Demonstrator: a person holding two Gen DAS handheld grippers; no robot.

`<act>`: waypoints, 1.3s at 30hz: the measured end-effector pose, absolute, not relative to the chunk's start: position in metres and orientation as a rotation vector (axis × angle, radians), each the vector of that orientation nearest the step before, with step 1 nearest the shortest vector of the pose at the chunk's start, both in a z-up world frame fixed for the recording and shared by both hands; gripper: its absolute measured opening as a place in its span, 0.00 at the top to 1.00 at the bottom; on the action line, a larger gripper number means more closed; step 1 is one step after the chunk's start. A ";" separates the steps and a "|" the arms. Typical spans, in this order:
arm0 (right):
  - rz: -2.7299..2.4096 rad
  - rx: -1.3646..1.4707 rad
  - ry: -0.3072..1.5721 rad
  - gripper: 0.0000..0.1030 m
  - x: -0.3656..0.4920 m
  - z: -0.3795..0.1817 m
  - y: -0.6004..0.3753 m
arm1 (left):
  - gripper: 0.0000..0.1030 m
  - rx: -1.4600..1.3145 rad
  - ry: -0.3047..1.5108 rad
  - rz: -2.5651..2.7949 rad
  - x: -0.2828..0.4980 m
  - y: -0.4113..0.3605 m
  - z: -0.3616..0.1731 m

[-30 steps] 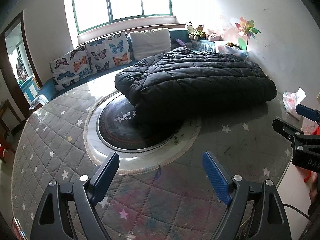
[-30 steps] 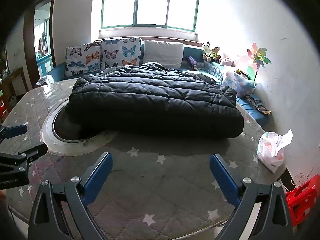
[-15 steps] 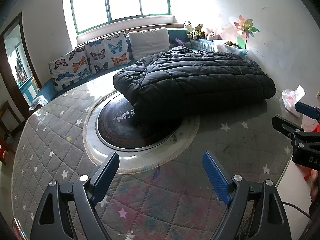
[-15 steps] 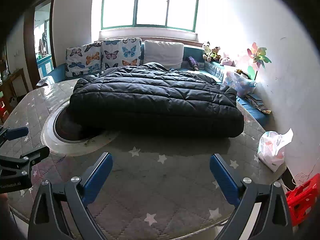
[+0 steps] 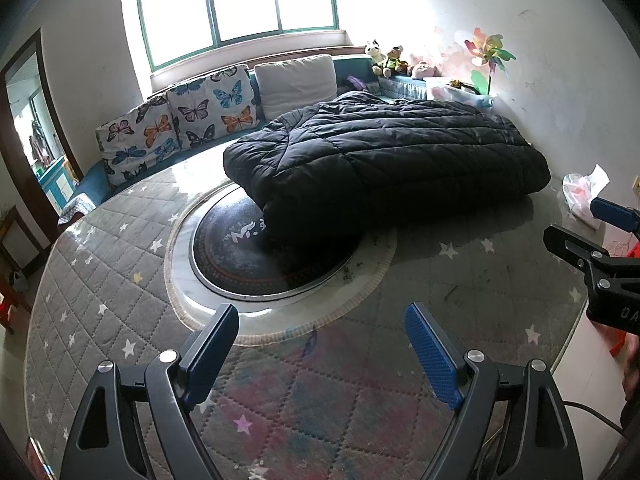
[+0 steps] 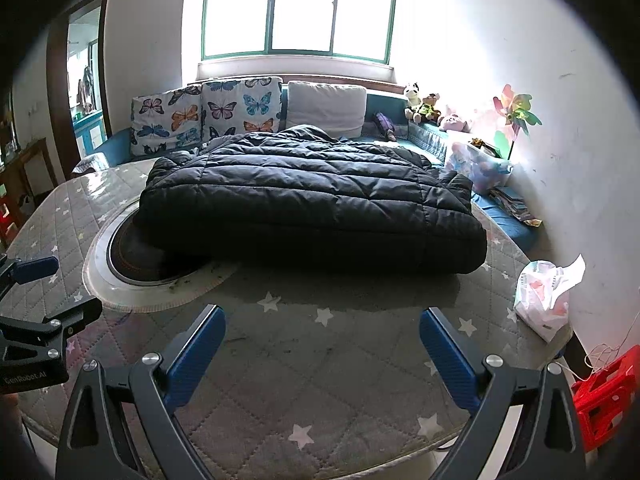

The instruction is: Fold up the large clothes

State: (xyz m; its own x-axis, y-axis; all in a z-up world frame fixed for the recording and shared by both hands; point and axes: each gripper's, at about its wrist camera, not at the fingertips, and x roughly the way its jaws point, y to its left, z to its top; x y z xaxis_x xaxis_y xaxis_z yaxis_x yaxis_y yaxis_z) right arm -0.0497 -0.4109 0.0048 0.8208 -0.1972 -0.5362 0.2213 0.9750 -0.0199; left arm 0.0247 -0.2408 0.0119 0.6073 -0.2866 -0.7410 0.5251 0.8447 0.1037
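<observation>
A black quilted puffer jacket (image 5: 384,160) lies folded in a thick rectangle on the far half of a round table with a grey star-patterned quilted cover (image 5: 100,280); it also shows in the right wrist view (image 6: 312,200). My left gripper (image 5: 320,344) is open and empty, well short of the jacket, above the table's near part. My right gripper (image 6: 320,344) is open and empty, near the table's front edge. Each gripper shows at the side of the other's view.
A dark round turntable (image 5: 256,256) with a white rim sits mid-table, partly under the jacket. A plastic bag (image 6: 544,300) lies at the table's right edge. A sofa with butterfly cushions (image 5: 180,120) stands behind. A red stool (image 6: 600,392) is on the floor right.
Both views have shifted only slightly; the jacket has not moved and both grippers stay open.
</observation>
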 end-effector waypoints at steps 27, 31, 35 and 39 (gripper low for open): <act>-0.218 0.038 0.574 0.00 -0.052 0.002 -0.401 | 0.11 0.319 0.784 -0.478 0.024 -0.237 0.010; -0.217 0.039 0.574 0.00 -0.052 0.002 -0.401 | 0.11 0.318 0.783 -0.484 0.022 -0.238 0.011; -0.213 0.038 0.575 0.00 -0.052 0.000 -0.399 | 0.11 0.318 0.781 -0.487 0.020 -0.239 0.012; -0.211 0.041 0.577 0.00 -0.052 -0.001 -0.400 | 0.11 0.318 0.778 -0.488 0.019 -0.241 0.012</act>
State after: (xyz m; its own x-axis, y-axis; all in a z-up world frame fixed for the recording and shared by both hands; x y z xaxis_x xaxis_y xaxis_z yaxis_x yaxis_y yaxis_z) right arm -0.0522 -0.4004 -0.0012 0.8174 -0.1864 -0.5451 0.2095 0.9776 -0.0201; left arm 0.0186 -0.2406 0.0123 0.6105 -0.3007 -0.7328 0.5293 0.8431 0.0950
